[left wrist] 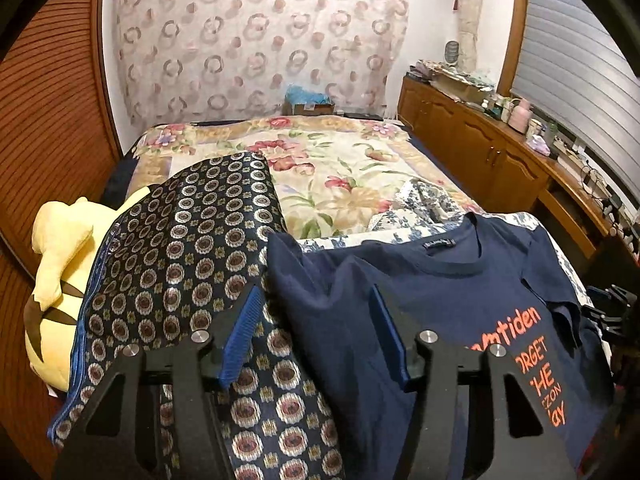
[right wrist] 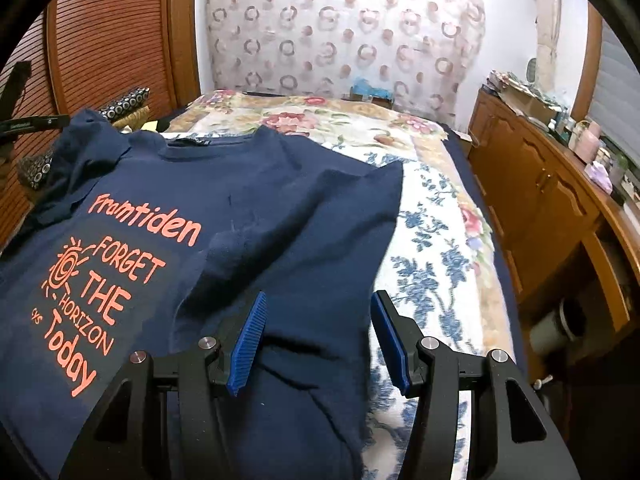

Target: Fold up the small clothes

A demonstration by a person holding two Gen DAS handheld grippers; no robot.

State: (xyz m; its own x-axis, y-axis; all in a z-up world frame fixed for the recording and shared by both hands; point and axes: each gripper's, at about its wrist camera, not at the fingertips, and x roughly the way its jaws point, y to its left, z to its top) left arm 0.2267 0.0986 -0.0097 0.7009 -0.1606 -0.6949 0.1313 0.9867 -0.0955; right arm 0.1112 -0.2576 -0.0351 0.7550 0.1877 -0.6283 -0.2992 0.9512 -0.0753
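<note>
Two claws open over a navy tee on the bed.
Left claw (left wrist: 314, 332) parted, nothing pinched, hovering at the tee's (left wrist: 452, 292) left edge beside a patterned cloth (left wrist: 180, 248); right claw (right wrist: 318, 340) parted above the folded-in sleeve (right wrist: 304, 216). Tee spread print-up on a floral bedspread (right wrist: 436, 240); yellow plush (left wrist: 56, 264) far left.

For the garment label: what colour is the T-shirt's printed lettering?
Orange-red lettering on the navy T-shirt; clearest in the right wrist view.
</note>
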